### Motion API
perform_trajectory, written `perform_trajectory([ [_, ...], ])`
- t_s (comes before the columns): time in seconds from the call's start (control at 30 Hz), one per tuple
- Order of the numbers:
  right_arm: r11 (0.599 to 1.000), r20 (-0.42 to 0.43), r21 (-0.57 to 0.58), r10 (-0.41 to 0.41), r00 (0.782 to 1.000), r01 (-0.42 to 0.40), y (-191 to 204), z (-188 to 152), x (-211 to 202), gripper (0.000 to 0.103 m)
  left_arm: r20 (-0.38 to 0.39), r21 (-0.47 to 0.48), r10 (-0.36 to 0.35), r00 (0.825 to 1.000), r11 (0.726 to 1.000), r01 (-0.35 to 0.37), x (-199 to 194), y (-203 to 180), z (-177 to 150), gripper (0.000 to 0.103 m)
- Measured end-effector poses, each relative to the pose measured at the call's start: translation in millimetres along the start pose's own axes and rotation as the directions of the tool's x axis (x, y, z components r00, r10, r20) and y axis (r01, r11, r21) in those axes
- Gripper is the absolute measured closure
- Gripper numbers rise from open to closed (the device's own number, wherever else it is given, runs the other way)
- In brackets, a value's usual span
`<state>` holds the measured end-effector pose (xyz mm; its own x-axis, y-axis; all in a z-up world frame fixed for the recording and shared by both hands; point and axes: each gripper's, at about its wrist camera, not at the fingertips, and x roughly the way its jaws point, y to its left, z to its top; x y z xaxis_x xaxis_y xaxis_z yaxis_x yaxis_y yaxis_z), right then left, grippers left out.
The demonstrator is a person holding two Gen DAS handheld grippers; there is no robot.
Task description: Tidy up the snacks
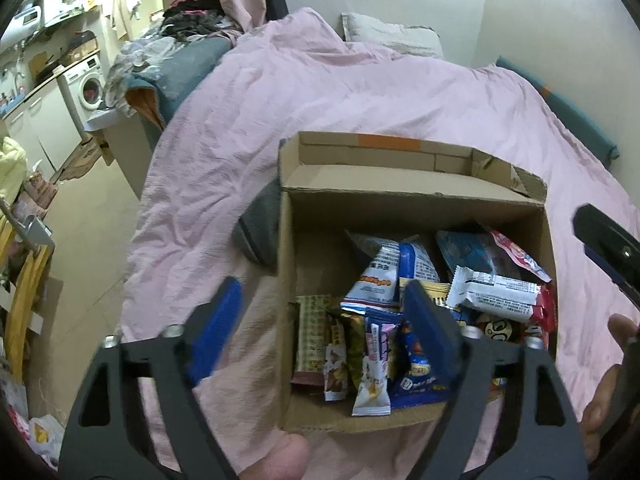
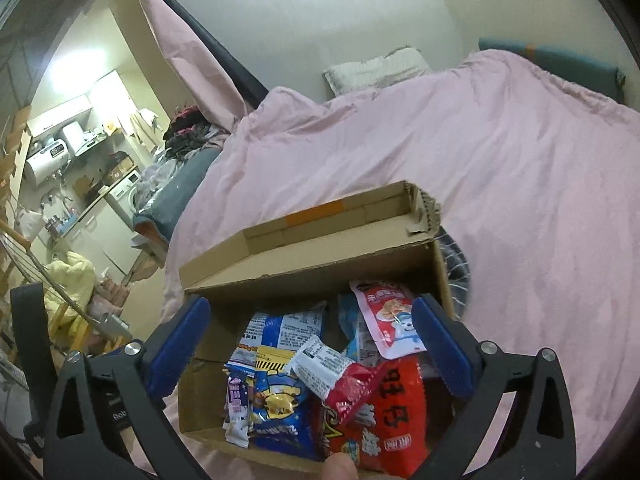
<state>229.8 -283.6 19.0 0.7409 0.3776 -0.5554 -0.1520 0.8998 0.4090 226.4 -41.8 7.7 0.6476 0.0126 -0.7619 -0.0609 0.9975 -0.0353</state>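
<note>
Both tongs stand spread wide with nothing between their blue pads: the left tongs (image 1: pixel 322 316) straddle the near left corner of the cardboard box (image 1: pixel 288 248), the right tongs (image 2: pixel 312 344) hang over its heaped middle. Snack packets (image 2: pixel 280 400) lie jumbled inside the box, a red bag (image 2: pixel 384 412) nearest the right side, likely dropped in loosely. That box sits on the pink duvet (image 1: pixel 360 92) of the bed, lid flap (image 2: pixel 320 220) folded back to keep the top clear.

Both tongs (image 1: pixel 324 320) (image 2: pixel 316 344) have black slotted arms, silver screws and ribbed blue pads.
</note>
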Motion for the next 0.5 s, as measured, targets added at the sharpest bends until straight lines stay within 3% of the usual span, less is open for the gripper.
perform_trajectory([
  [0.17,0.999,-0.012,0.023,-0.030,0.999,0.031,-1,-9,-20,0.000,0.023,-0.024,-0.004,1.000,1.000,0.005,-16,14,-6,0.000],
  [0.5,0.998,-0.026,0.020,-0.058,0.998,0.059,7,-38,-55,0.000,0.093,0.030,0.011,0.996,0.999,-0.014,-55,23,-29,0.000],
])
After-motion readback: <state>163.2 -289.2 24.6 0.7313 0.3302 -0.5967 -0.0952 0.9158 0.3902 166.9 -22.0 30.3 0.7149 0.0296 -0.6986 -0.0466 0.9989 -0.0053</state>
